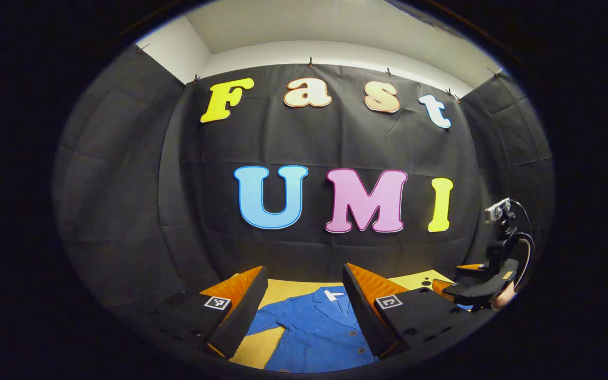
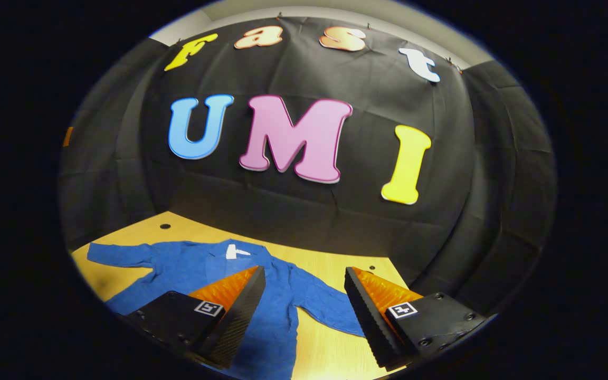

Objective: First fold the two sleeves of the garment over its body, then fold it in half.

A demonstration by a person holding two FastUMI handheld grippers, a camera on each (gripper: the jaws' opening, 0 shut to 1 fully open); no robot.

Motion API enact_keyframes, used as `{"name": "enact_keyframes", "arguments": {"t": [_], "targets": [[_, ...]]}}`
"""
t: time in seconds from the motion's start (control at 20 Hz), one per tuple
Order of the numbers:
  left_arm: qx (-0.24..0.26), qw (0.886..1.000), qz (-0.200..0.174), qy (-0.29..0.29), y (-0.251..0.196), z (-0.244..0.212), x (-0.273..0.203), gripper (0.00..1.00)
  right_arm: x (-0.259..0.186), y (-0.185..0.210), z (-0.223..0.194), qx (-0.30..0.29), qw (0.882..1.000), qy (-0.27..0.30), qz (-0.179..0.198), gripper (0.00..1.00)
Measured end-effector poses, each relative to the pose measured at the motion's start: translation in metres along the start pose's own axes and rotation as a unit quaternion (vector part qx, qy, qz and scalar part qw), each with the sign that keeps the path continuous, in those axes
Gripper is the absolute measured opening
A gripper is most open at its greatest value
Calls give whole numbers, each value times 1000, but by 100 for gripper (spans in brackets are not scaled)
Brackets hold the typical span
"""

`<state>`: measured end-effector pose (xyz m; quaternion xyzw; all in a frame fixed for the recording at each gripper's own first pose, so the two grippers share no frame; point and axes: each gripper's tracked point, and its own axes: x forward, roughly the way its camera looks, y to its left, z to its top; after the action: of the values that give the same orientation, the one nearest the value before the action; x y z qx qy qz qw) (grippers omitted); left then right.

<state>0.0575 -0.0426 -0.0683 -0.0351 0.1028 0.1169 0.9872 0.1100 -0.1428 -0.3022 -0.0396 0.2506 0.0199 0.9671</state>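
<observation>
A blue buttoned shirt lies flat on the wooden table, collar and white tag toward the back wall, both sleeves spread outward. Its left sleeve reaches toward the table's left edge; its right sleeve angles down between my right gripper's fingers. My right gripper hovers open above that sleeve, nothing held. In the left gripper view the shirt lies below my left gripper, which is open above the collar area. The other gripper shows at the right, held by a hand.
Black cloth walls close in the table on the back and sides. Small dark holes dot the tabletop near its back edge. Bare wood shows beside the shirt's right sleeve and at the near left.
</observation>
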Motion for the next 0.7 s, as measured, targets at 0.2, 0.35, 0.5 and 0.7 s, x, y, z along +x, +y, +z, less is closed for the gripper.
{"name": "enact_keyframes", "arguments": {"t": [0.2, 0.35, 0.5, 0.7], "targets": [[10, 1000, 1, 9, -25, -5, 10, 82, 36, -47, -48, 15, 998, 58, -23, 96], [12, 1000, -4, 19, -46, -10, 18, 82, 49, -86, -98, 54, 990, 123, -46, 97], [14, 999, -12, 29, -65, -15, 26, 82, 59, -132, -142, 104, 975, 172, -91, 97], [16, 999, -30, 41, -91, -21, 38, 82, 45, -202, -198, 112, 948, 244, -169, 98]]}}
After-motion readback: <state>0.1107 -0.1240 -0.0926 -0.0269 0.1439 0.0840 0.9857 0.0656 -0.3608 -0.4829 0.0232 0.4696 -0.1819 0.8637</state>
